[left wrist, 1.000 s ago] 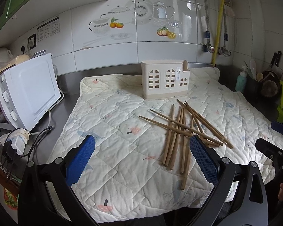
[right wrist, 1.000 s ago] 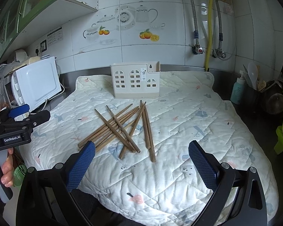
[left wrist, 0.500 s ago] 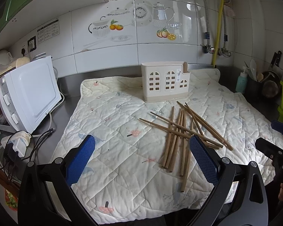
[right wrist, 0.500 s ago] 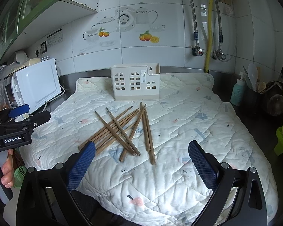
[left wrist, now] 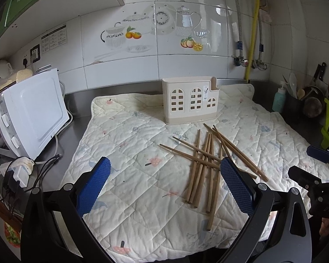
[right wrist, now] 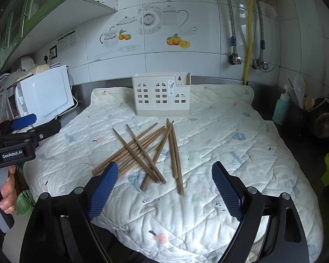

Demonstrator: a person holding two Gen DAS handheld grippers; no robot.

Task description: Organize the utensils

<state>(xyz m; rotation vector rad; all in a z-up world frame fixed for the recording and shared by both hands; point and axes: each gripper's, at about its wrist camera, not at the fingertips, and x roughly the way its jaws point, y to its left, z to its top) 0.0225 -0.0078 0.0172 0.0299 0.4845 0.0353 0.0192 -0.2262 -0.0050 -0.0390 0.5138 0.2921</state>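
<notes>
In your left wrist view, your left gripper [left wrist: 164, 185] fills the bottom of the frame with its blue pads spread wide and nothing between them; it is released. Just above it, right of centre, the chopsticks [left wrist: 205, 161] lie in a loose crossed pile on the quilted mat [left wrist: 129, 153], their near ends reaching down beside the right-hand pad. The cream utensil holder [left wrist: 190, 100] stands upright above the pile, at the centre of the frame, near the mat's far edge and apart from the sticks. A white microwave [left wrist: 30, 114] sits at the left edge, and the tip of your right gripper [left wrist: 313, 164] shows at the right edge.

In your right wrist view, your right gripper [right wrist: 163, 188] hangs over the near part of the mat [right wrist: 241, 131] in the lower frame; its jaws are closing, yet they stand well apart and the pads press on nothing. The chopsticks [right wrist: 147, 151] lie just above and between the pads, centre-left of the frame. The utensil holder [right wrist: 161, 94] stands above them at centre. At the left edge your hand [right wrist: 7, 188] holds the left gripper [right wrist: 30, 123] by its handle. A pale teal bottle [right wrist: 281, 107] stands at the right edge.
</notes>
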